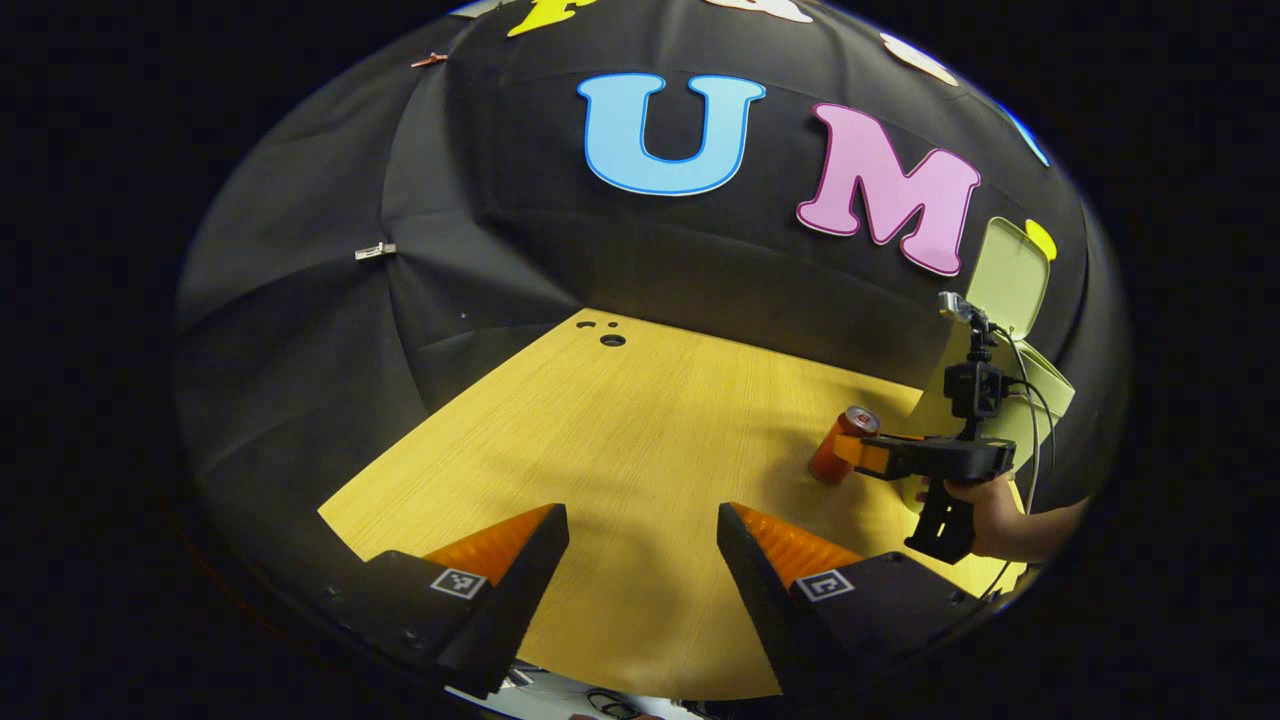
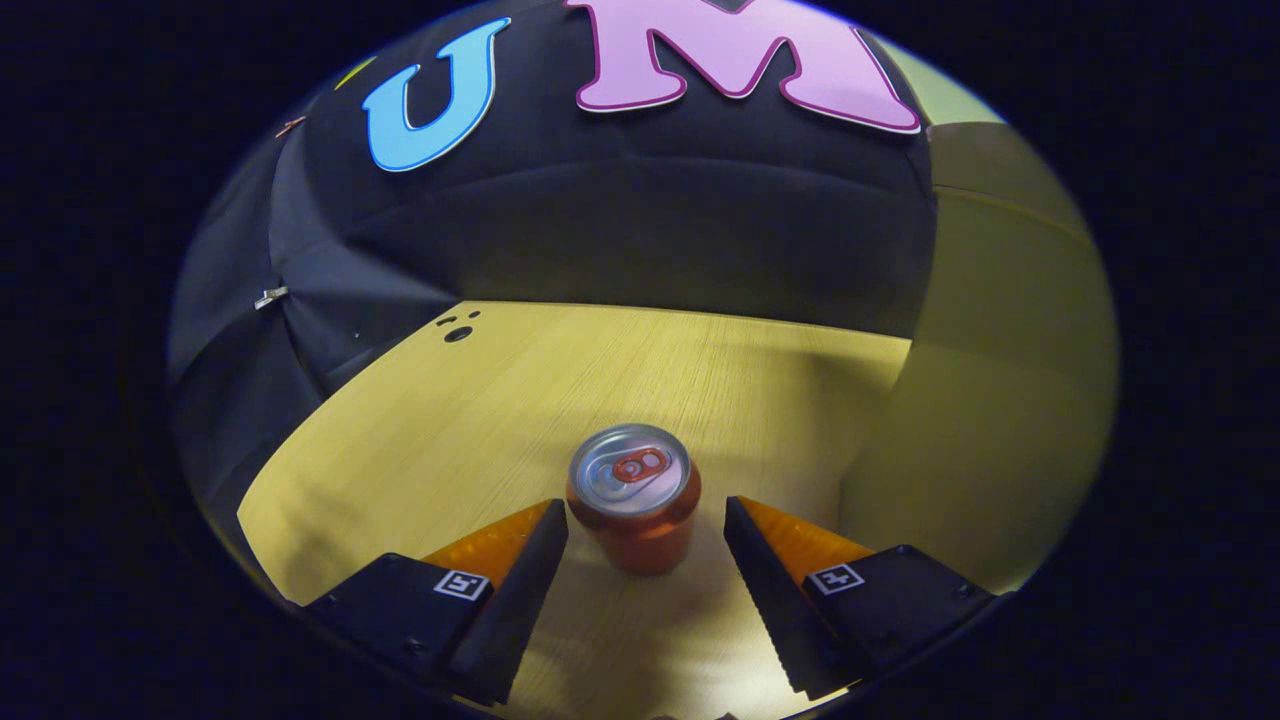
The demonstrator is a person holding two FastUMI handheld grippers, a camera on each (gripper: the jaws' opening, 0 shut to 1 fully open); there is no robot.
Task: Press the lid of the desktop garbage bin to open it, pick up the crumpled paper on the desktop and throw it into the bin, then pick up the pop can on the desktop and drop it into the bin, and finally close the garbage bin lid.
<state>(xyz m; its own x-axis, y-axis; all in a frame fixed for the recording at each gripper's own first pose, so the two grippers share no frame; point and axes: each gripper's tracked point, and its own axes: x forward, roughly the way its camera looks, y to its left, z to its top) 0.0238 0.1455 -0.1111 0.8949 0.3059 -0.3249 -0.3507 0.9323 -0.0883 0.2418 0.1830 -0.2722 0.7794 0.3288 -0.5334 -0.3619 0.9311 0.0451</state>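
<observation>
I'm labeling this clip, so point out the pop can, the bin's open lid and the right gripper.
pop can (image 2: pixel 633 497): right gripper view, on its silver top and upper side.
bin lid (image 1: pixel 1010 275): left gripper view, on the raised lid's inner face.
right gripper (image 2: pixel 646 530): right gripper view, midway between its fingertips, at the can.

Orange pop can (image 2: pixel 633 497) upright on desk (image 2: pixel 420 430), tab up, near pale green bin (image 2: pixel 990 400) with lid (image 1: pixel 1008 275) raised.
</observation>
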